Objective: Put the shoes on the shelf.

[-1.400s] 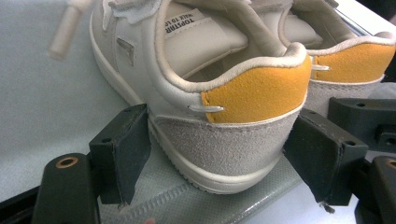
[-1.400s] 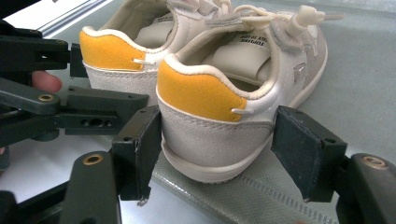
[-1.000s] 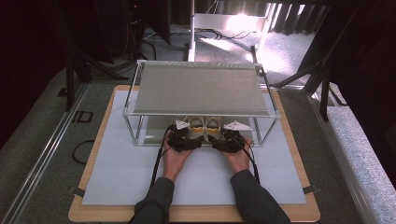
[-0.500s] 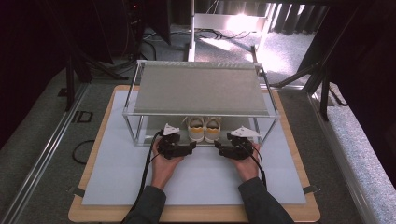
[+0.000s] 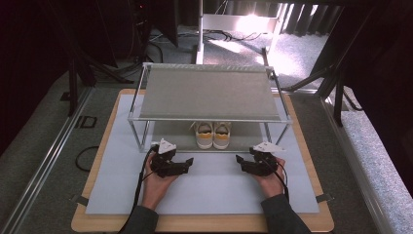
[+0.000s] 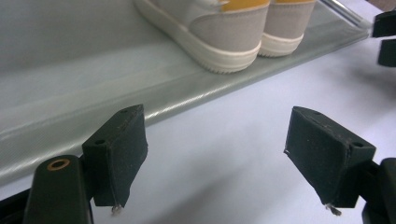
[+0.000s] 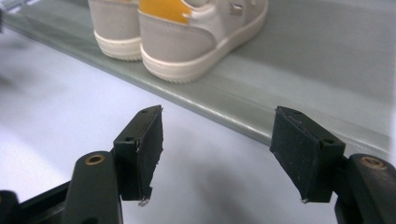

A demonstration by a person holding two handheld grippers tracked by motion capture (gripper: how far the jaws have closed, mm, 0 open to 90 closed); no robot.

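left gripper (image 5: 186,162) jaws apart, unbranded shoes (image 5: 213,135)

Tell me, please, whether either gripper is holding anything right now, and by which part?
Nothing is held: the left gripper and the right gripper are both open.

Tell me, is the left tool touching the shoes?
Apart. In the left gripper view the open left tool has bare mat between its jaws and the shoes on the shelf.

The high view looked forward and down over the whole desk (image 5: 204,195); both gripper views sat low and close, angled inward; all three shared the shoes (image 5: 213,135) (image 6: 219,32) (image 7: 187,32) on the rack's bottom shelf (image 5: 170,139) (image 6: 70,93) (image 7: 317,70).
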